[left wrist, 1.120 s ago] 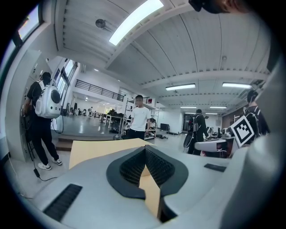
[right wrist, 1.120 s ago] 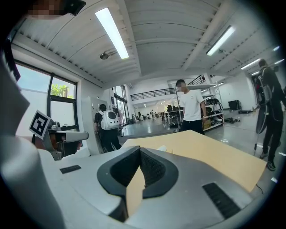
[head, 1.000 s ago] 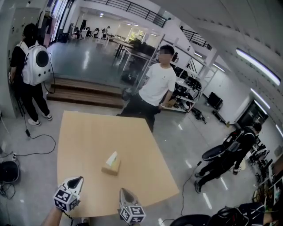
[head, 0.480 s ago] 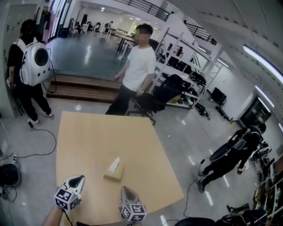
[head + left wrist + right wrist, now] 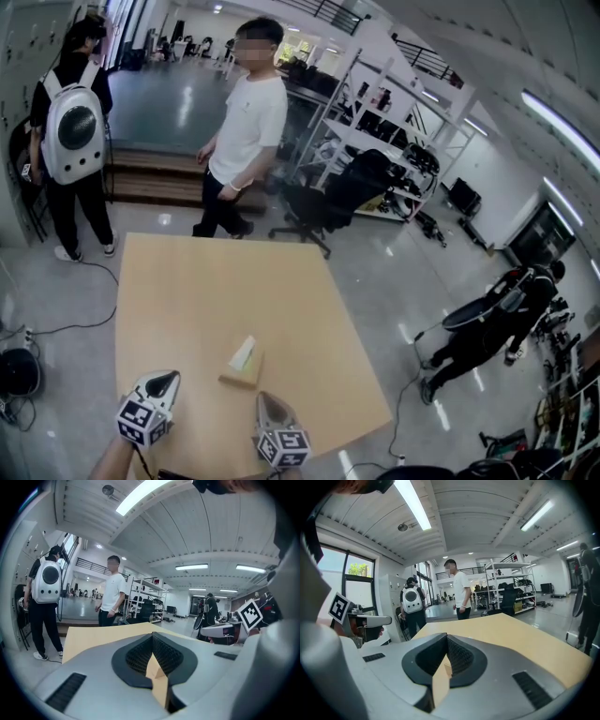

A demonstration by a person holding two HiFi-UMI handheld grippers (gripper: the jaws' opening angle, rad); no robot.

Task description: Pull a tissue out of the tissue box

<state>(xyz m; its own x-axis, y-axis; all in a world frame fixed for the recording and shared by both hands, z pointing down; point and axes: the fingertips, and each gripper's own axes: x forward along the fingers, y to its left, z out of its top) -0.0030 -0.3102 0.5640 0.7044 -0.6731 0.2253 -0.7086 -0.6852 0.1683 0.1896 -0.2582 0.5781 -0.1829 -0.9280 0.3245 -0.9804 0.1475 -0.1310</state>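
Observation:
A tan tissue box (image 5: 241,367) lies on the wooden table (image 5: 187,291) toward its near edge, a white tissue (image 5: 244,351) standing up from its top. My left gripper (image 5: 160,384) hovers to the box's near left, clear of it, jaws together and empty. The right gripper (image 5: 267,409) sits just short of the box on the near right, also shut and holding nothing. In the left gripper view the closed jaws (image 5: 152,639) leave only a thin slot with tan surface behind; the right gripper view (image 5: 446,639) looks the same.
A person in a white shirt (image 5: 242,131) walks beyond the table's far edge. Another with a white backpack (image 5: 75,131) stands at far left. A black office chair (image 5: 323,202) is behind the table, a crouched person (image 5: 487,323) at right, and cables (image 5: 56,323) on the floor at left.
The tissue box now sits a little closer to both grippers in the head view. The person in the white shirt has walked leftward behind the table. Both grippers stay shut.

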